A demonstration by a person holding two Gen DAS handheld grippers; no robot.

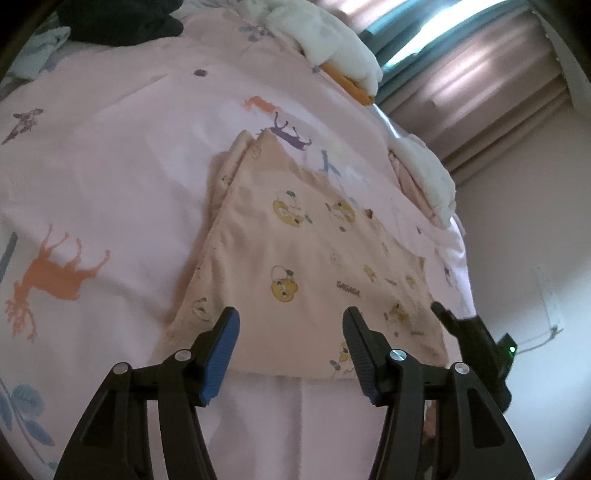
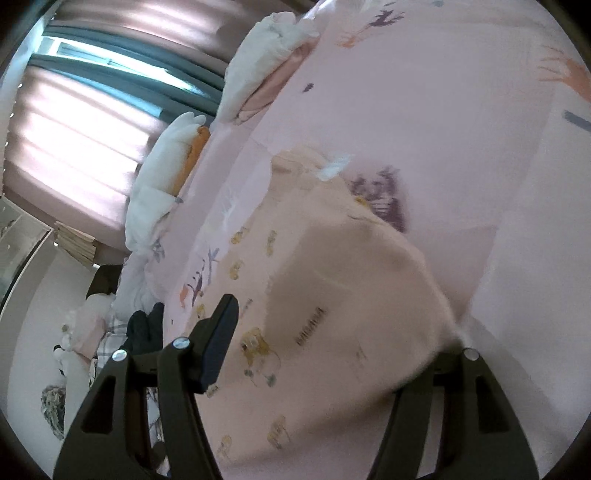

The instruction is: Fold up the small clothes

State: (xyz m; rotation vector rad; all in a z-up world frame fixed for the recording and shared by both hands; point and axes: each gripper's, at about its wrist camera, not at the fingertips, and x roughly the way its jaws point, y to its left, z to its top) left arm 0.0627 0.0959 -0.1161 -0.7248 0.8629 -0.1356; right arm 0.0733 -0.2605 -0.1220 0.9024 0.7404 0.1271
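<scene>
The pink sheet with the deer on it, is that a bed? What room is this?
Probably a bedroom. The pink sheet covers what looks like a bed, curtains hang at a window, and the small peach garment lies on it for folding.

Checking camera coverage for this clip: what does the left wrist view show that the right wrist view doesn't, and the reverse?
Only the left wrist view: a dark crumpled garment at the far end of the bed, and the right gripper beside the cloth.

Only the right wrist view: a stack of books below the window.

Both: the peach bear-print folded garment on the pink animal-print bedsheet, white fluffy bedding, pink curtains.
</scene>
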